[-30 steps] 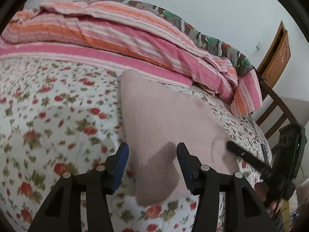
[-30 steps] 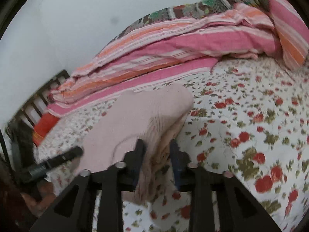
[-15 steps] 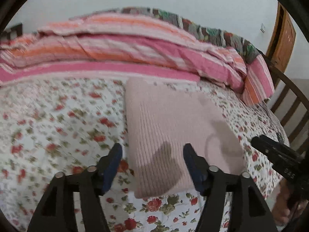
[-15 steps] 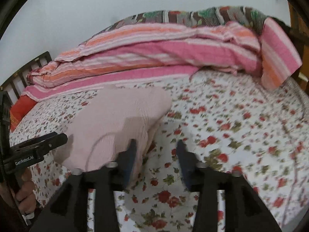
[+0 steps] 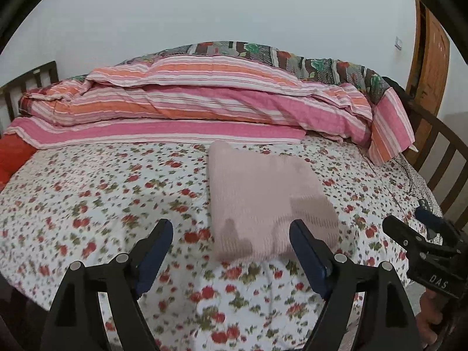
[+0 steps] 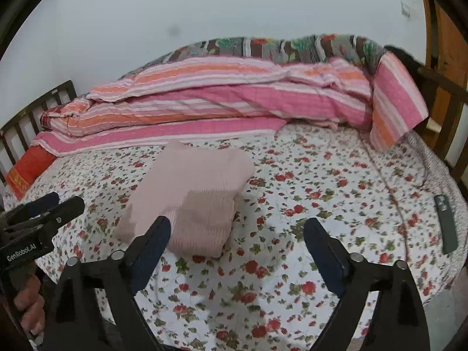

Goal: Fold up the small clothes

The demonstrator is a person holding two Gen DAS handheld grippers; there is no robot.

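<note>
A folded garment lies on the bed, near its middle, with a heap of quilts behind it along the wall. Both grippers hang above the bed's near edge, jaws spread and clear of the garment: the left gripper before its left near corner, the right gripper before its right near corner. A phone lies on the bed at the far right. Bed rails stand at the right end, a door behind them.
</note>
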